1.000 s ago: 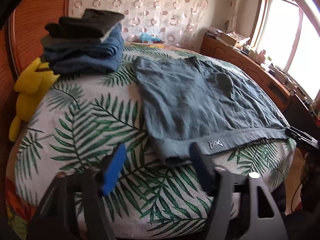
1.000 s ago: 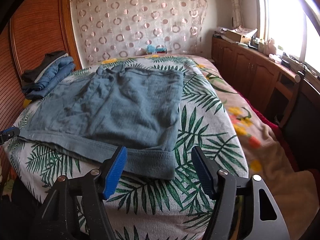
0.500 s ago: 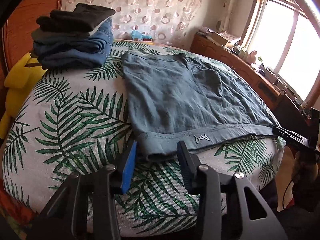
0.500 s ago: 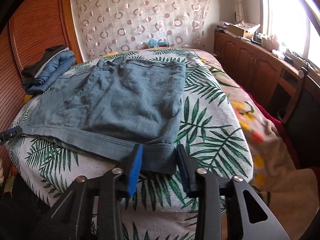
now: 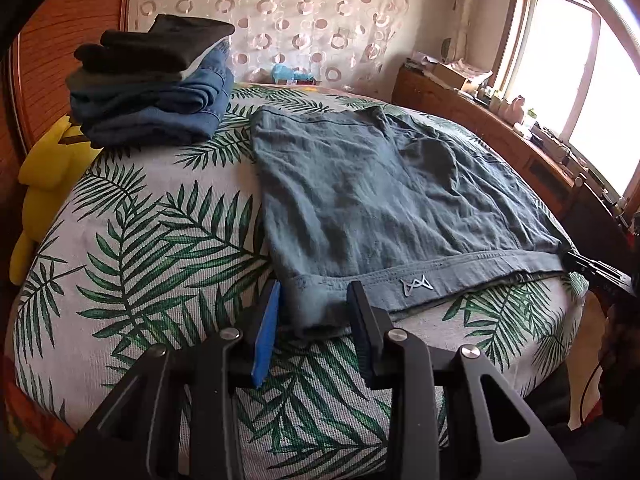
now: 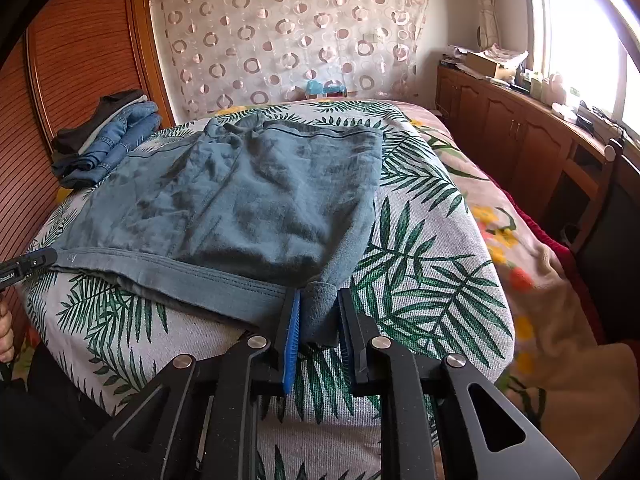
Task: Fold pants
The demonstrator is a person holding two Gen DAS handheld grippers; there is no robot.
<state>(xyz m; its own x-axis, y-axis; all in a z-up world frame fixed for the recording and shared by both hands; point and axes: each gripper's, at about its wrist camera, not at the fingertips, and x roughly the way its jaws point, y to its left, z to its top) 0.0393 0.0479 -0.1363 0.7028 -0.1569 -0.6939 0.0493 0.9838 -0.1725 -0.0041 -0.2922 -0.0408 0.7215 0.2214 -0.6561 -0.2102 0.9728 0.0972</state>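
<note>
Grey-blue pants point(image 5: 380, 192) lie flat on the palm-leaf bedspread point(image 5: 160, 240), waistband along the near edge. In the left wrist view my left gripper point(image 5: 314, 292) straddles the waistband's left corner. Its jaws are closing, the cloth lies between the pads, and it does not look pinched. In the right wrist view the pants point(image 6: 248, 208) reach my right gripper point(image 6: 319, 300). Its jaws are closing too, and the right waistband corner is bunched tight between the pads. Each gripper's tip shows at the far end of the waistband in the other view.
A stack of folded clothes point(image 5: 152, 96) sits at the back left of the bed, a yellow plush toy point(image 5: 48, 168) beside it. A wooden cabinet point(image 6: 520, 140) runs under the window on the right. A hand point(image 6: 6, 332) shows at the left edge.
Both grippers' jaws have narrowed from wide apart onto the waistband corners. The right one now bunches the cloth. Both views have drawn slightly closer to the bed edge.
</note>
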